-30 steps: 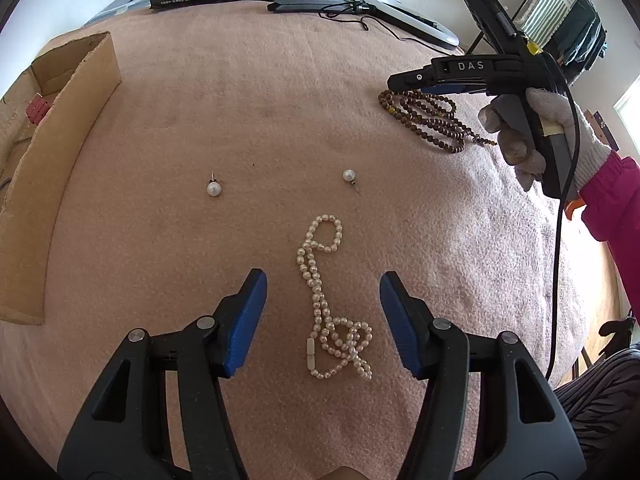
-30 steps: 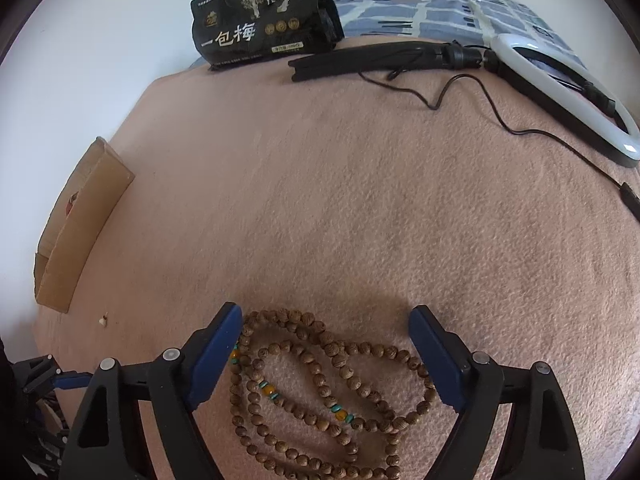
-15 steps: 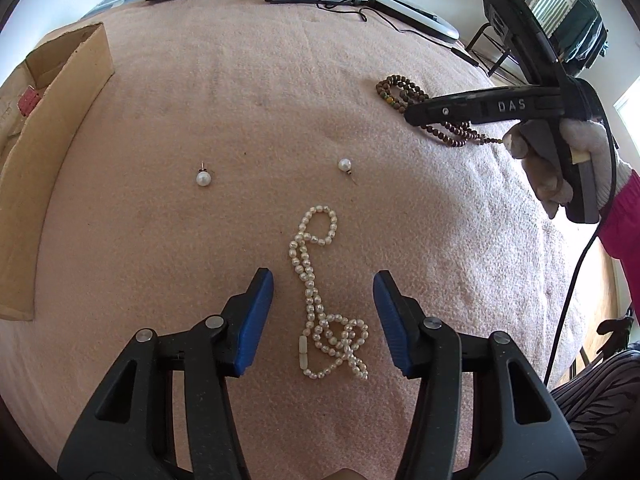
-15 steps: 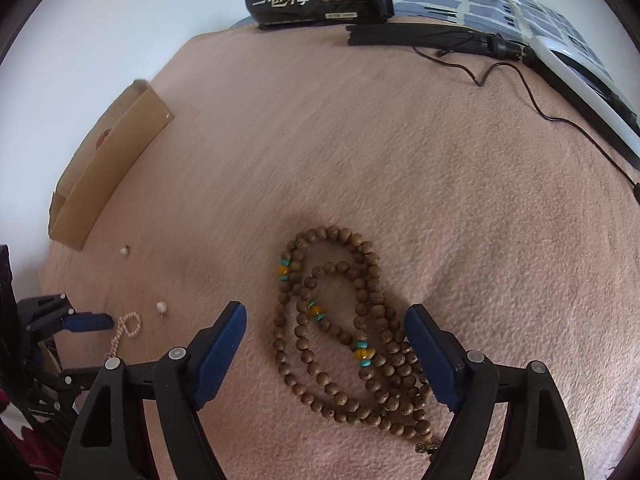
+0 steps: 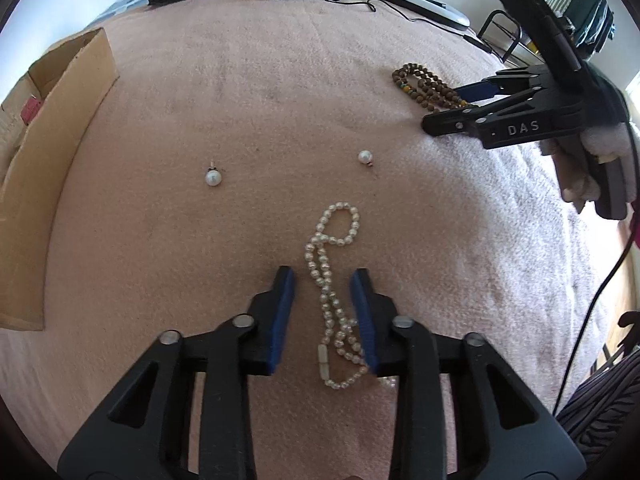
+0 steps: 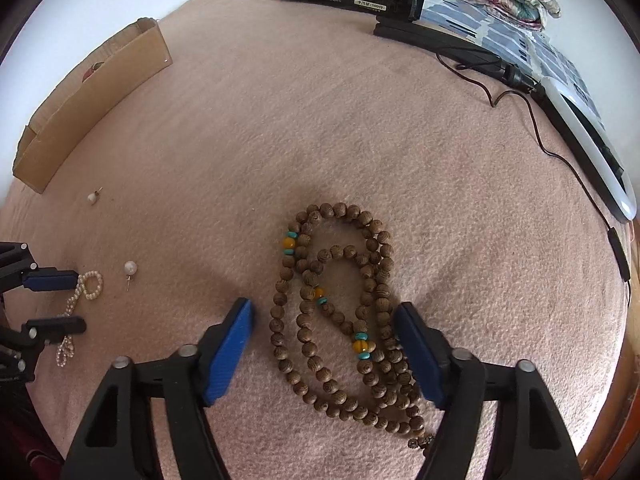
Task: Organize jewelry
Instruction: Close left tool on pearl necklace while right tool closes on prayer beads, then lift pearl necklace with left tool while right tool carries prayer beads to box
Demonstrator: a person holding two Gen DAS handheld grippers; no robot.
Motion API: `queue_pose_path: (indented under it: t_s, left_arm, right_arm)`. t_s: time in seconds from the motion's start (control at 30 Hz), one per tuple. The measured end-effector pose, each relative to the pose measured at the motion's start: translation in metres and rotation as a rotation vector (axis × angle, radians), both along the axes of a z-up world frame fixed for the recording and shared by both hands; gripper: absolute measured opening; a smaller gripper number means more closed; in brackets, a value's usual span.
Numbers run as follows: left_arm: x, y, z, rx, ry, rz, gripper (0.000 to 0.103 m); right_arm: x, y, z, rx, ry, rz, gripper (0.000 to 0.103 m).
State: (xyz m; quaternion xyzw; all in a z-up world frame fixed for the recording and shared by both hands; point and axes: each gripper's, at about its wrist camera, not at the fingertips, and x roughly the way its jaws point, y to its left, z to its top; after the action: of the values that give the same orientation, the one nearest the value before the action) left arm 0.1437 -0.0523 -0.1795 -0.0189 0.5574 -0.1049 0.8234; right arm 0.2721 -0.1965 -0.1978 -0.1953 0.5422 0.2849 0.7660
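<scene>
Nothing looks sorted yet — every piece of jewelry lies loose on the pink blanket (image 5: 160,260), and the cardboard box (image 5: 60,128) at the left edge of the left wrist view, the likely place for it all, shows no jewelry that I can make out.

In the left wrist view the left gripper (image 5: 323,300) sits low at bottom centre, its blue-padded jaws partly closed in on either side of the pearl necklace (image 5: 332,280). The strand runs up between them from a tangle at the bottom to a small loop above. The right pad appears to touch or overlap a few pearls, but a gap shows on the left side, so I judge the necklace not yet gripped. Above it lie two pearl earrings: one (image 5: 213,178) at centre left, the other (image 5: 365,156) at centre right, well apart from each other.

In the right wrist view the right gripper (image 6: 324,344) is wide open at bottom centre, its jaws straddling the lower coils of the wooden bead mala (image 6: 340,300), which spreads over the middle of the frame with orange and turquoise accent beads. It holds nothing.

So the task seems at its very start: two pickups are being set up at once, and all four pieces — necklace, mala, both earrings — remain to be moved.
</scene>
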Motion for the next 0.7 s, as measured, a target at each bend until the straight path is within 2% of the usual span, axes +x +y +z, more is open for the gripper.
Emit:
queue_pose_path:
  t_s: [0.03, 0.07, 0.1, 0.13, 0.2, 0.27, 0.4, 0.7]
  left_arm:
    - [0.0, 0.002, 0.0, 0.001, -0.002, 0.006, 0.017]
    - [0.0, 0.004, 0.0, 0.0, -0.002, 0.01, 0.012]
    - [0.001, 0.006, -0.001, -0.005, -0.001, 0.018, 0.009]
    - [0.0, 0.008, -0.001, -0.011, 0.0, 0.023, 0.006]
    - [0.0, 0.012, 0.0, -0.026, 0.002, 0.037, 0.002]
    - [-0.001, 0.013, 0.002, -0.032, -0.003, 0.04, 0.002]
    - [-0.01, 0.016, 0.013, -0.04, -0.029, 0.039, 0.002]
    - [-0.024, 0.026, 0.043, -0.059, -0.105, 0.051, 0.002]
  right_arm:
    - [-0.001, -0.001, 0.002, 0.001, 0.001, 0.001, 0.063]
    - [-0.001, -0.001, 0.003, 0.003, 0.0, 0.002, 0.056]
    - [-0.008, -0.002, 0.004, 0.005, -0.002, 0.002, 0.046]
    - [-0.009, -0.004, 0.005, 0.006, -0.006, 0.002, 0.041]
    - [-0.013, -0.003, 0.006, -0.005, -0.021, -0.002, 0.027]
    - [-0.018, -0.001, 0.007, -0.023, -0.039, -0.007, 0.019]
    - [-0.027, -0.001, 0.01, -0.043, -0.065, -0.028, 0.011]
    - [-0.042, -0.015, 0.035, 0.01, -0.097, -0.115, 0.011]
